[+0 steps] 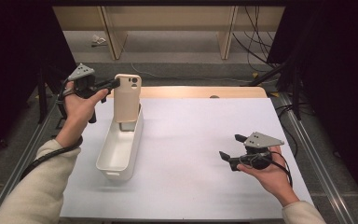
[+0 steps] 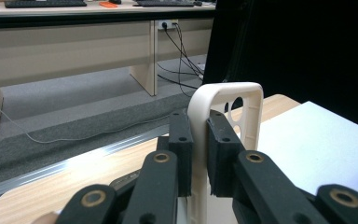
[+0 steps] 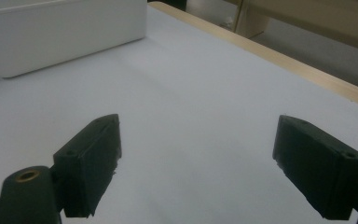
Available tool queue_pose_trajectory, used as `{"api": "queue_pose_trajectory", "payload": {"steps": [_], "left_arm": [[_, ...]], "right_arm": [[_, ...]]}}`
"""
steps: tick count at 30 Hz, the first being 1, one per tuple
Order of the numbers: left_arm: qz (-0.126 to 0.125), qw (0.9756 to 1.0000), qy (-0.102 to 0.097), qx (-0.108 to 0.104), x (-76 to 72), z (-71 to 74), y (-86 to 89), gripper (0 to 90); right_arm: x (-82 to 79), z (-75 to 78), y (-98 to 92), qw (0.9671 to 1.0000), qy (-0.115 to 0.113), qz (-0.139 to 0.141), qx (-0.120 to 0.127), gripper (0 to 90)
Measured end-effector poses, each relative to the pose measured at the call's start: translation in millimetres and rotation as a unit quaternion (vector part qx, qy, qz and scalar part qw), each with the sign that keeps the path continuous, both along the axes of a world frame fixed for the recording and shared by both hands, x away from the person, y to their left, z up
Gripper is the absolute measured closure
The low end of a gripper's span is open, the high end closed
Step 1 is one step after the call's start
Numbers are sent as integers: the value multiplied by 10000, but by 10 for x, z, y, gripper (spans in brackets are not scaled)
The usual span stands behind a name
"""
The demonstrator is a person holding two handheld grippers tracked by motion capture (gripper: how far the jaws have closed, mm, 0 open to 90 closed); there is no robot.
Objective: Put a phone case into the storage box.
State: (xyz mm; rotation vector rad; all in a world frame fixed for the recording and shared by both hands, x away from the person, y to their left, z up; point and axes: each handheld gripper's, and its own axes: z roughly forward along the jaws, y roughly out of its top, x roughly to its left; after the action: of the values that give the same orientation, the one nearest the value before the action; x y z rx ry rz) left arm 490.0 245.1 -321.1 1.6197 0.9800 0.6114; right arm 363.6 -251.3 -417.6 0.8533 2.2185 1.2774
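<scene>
A cream phone case (image 1: 127,97) with camera cut-outs near its top stands upright over the far end of a long white bin (image 1: 120,148). My left gripper (image 1: 114,84) is shut on the case's upper left edge, reaching in from the left. In the left gripper view both black pads (image 2: 183,151) clamp the thin cream rim of the phone case (image 2: 228,109). My right gripper (image 1: 230,150) rests low at the right of the table, jaws wide apart and pointing left, with nothing between them. The right gripper view has that gripper (image 3: 196,168) above bare white tabletop, with the bin's wall (image 3: 65,35) at the upper left.
A white sheet (image 1: 200,154) covers the table, with a wooden strip (image 1: 200,92) along its far edge. Metal rails run down both sides. Beyond the table are desk legs and trailing cables (image 1: 256,42) on a grey floor.
</scene>
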Motion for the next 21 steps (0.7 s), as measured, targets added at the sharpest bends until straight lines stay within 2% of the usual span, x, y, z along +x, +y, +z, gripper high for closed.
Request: {"api": "queue_pose_trajectory", "payload": {"steps": [10, 13, 21], "left_arm": [[62, 10000, 14, 22, 54, -108, 55, 818], [94, 9999, 66, -39, 70, -137, 73, 818], [184, 9998, 112, 28, 116, -245, 94, 818]], "right_arm": [[1, 0, -1, 10000, -7, -1, 9, 162], [2, -1, 0, 10000, -1, 2, 3, 162], [2, -1, -1, 10000, 1, 7, 19, 162]]}}
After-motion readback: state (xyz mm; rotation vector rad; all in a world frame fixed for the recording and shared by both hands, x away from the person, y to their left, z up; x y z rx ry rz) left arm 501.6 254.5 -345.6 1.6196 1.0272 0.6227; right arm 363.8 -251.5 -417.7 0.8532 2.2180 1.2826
